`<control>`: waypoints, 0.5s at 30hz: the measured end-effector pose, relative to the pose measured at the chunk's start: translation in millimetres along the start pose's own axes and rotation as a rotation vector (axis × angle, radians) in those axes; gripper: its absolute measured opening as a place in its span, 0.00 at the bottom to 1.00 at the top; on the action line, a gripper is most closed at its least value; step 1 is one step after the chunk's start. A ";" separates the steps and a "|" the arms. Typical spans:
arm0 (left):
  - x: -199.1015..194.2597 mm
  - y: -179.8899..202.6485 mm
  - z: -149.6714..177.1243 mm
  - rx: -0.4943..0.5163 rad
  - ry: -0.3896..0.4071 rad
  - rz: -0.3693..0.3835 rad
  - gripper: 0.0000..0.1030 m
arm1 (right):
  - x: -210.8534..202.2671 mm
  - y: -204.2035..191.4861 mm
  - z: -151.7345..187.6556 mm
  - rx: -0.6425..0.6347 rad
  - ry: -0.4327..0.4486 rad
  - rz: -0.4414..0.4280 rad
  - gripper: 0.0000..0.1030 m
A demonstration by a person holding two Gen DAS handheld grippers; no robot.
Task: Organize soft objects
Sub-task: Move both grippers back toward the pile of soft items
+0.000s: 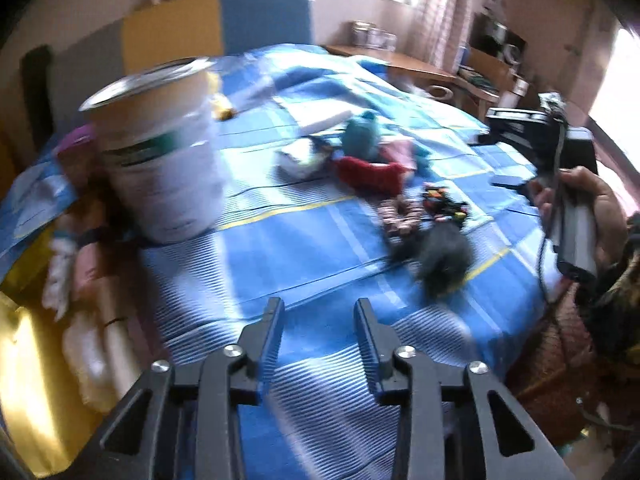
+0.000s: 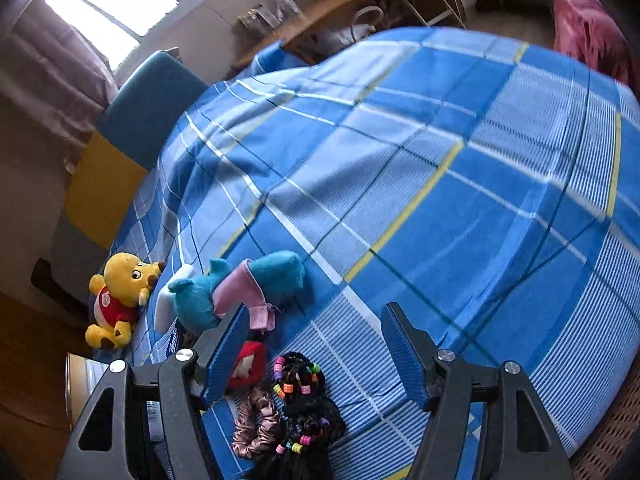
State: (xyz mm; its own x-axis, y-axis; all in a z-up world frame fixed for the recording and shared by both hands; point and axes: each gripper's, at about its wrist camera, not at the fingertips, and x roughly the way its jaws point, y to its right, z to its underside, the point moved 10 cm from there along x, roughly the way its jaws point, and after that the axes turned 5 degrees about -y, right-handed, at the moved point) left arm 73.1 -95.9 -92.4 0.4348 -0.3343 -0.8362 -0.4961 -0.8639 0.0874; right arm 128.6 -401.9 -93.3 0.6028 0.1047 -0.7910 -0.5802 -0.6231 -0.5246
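Right wrist view: right gripper (image 2: 316, 344) is hovering w/ jaws apart over beaded hair ties (image 2: 298, 380) on the bed (image 2: 460, 184) (blue plush (image 2: 236, 288) lying nearby). Left gripper (image 1: 319, 320) is gaping too, holding nothing, white tub (image 1: 160, 152) ahead-left.

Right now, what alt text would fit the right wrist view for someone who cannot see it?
Open tongs hover over a blue plaid bedspread, empty. Below them lie a pink scrunchie and dark hair ties with coloured beads. Further left are a red plush, a teal plush toy and a yellow bear.
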 end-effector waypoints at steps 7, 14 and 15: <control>23.5 46.4 -23.5 0.086 -0.016 0.094 0.30 | 4.5 -4.8 3.0 0.000 -0.039 -0.035 0.67; 61.1 54.8 -38.5 0.043 -0.097 0.139 0.18 | 9.6 -42.6 19.1 -0.158 -0.100 -0.095 0.67; 68.0 54.4 -43.7 0.027 -0.107 0.151 0.18 | 8.9 -47.2 21.9 -0.186 -0.100 -0.090 0.67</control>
State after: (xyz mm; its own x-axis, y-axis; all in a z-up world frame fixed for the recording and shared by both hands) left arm 108.5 -182.1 -120.8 0.2719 -0.4159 -0.8678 -0.5703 -0.7960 0.2028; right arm 149.4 -354.6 -82.4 0.5851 0.2370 -0.7755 -0.4098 -0.7388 -0.5350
